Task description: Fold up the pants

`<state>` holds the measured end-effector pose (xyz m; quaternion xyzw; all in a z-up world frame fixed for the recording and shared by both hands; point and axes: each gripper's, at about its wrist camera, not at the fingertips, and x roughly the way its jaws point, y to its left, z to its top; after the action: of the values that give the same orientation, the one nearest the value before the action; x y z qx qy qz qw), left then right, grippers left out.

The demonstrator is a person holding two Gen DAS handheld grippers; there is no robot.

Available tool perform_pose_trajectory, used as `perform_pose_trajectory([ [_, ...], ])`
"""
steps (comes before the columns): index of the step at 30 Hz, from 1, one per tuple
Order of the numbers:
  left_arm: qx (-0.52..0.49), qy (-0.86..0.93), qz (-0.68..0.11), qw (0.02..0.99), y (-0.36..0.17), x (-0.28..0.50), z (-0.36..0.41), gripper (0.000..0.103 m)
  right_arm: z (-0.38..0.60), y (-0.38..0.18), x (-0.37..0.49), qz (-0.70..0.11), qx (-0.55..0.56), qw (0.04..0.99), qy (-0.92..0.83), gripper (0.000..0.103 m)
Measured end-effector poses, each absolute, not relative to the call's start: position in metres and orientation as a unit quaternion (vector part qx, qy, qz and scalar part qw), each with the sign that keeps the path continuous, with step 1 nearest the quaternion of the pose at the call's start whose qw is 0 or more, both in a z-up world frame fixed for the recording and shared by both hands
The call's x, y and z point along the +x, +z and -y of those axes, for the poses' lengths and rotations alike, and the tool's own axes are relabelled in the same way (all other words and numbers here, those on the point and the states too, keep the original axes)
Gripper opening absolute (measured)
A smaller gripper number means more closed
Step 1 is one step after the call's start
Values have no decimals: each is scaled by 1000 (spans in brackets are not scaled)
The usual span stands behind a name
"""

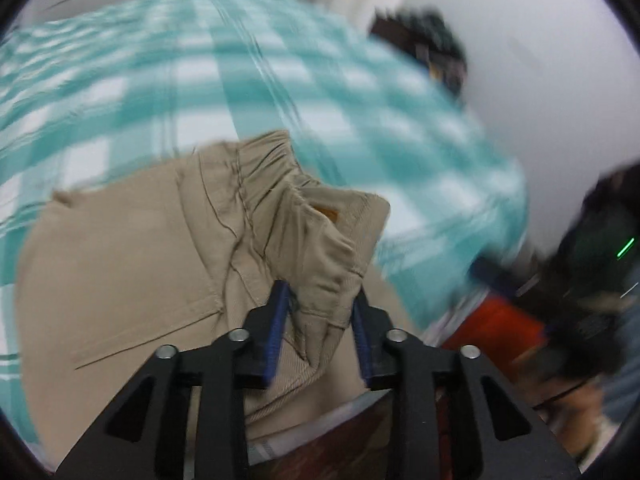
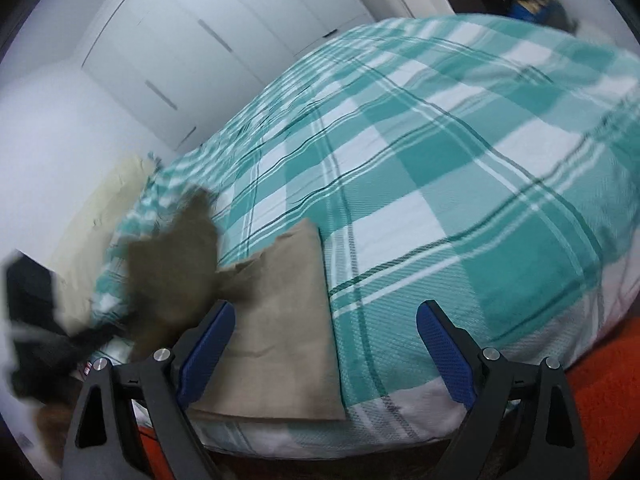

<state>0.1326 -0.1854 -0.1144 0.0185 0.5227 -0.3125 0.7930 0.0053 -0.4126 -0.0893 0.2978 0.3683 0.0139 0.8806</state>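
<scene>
The pants [image 1: 168, 264] lie on the bed [image 1: 280, 92] near its edge, waistband bunched between the left gripper [image 1: 320, 300] pads, while the right gripper [image 2: 326, 320] gapes empty beside them.

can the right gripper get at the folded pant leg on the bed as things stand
Probably yes. The right gripper is wide open and empty, and the pants lie flat on the bed just beside its left finger, nothing between.

Soft, even indoor light with no glare or hard shadows. Both fisheye views curve strongly, ringed by dark corners. The checked bedspread [image 1: 248, 92] smears with motion blur in the left view; beside it, the tan pants [image 2: 280, 320] look sharper.
</scene>
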Motion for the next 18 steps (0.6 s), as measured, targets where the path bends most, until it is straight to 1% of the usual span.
perform_pose_trajectory([
  [1,26,-307,-529,791,-116,130,188,35,416,-90,5,-365,310,878,17,92],
  [2,26,-304,-525,794,-112,127,187,41,420,-91,3,-362,322,875,20,92],
  [3,2,-320,-516,795,-101,123,177,56,424,-92,1,-358,335,871,25,92],
  [4,-15,-329,-510,795,-94,124,168,69,426,-93,0,-355,346,868,31,92],
  [6,-54,-335,-483,807,-70,119,139,76,428,-95,-2,-347,372,859,59,90],
  [8,-65,-320,-459,826,-49,119,104,78,426,-98,2,-340,407,841,107,87],
  [11,-53,-274,-440,854,-41,117,51,78,411,-104,14,-350,439,809,173,86],
  [12,-45,-259,-438,860,-42,115,38,78,405,-106,18,-359,438,804,182,85],
  [14,-30,-226,-439,869,-50,109,10,78,389,-111,29,-388,424,795,193,80],
  [16,-22,-195,-450,871,-67,101,-23,78,373,-112,41,-418,400,792,198,76],
  [18,-9,-186,-457,870,-82,89,-40,78,360,-115,49,-445,381,787,195,75],
])
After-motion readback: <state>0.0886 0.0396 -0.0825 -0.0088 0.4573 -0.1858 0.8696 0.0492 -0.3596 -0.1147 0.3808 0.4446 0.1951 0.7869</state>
